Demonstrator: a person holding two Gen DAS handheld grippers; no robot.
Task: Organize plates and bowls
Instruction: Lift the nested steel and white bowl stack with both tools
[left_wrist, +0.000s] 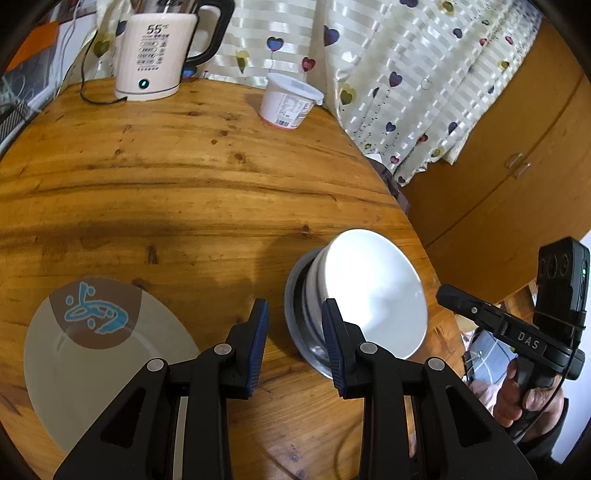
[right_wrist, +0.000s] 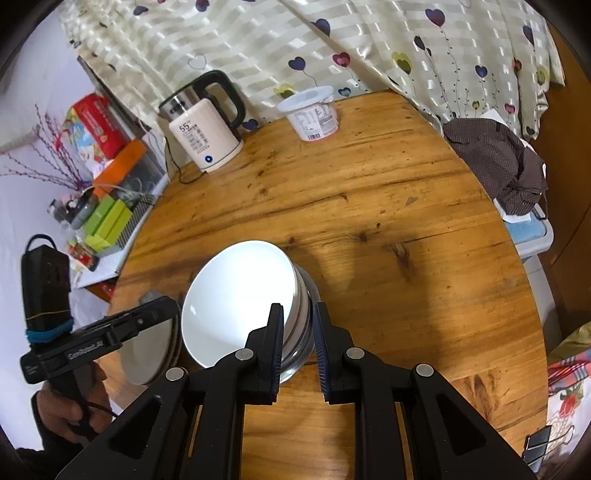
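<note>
Sitting near the tabletop (right_wrist: 369, 177) edge, the white bowl (right_wrist: 236, 295) rests in a metal bowl (right_wrist: 304, 332). It looks slippery and breakable; grab its rim. Both claws, left gripper (left_wrist: 295, 325) and right gripper (right_wrist: 297, 332), gape empty.

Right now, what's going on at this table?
A person holds a gripper in each hand over a round wooden table. A white bowl sits tilted in a metal bowl, and a plate lies flat beside them. The left gripper and the right gripper are both open near the bowls, holding nothing. A kettle and a tub stand at the back.
</note>
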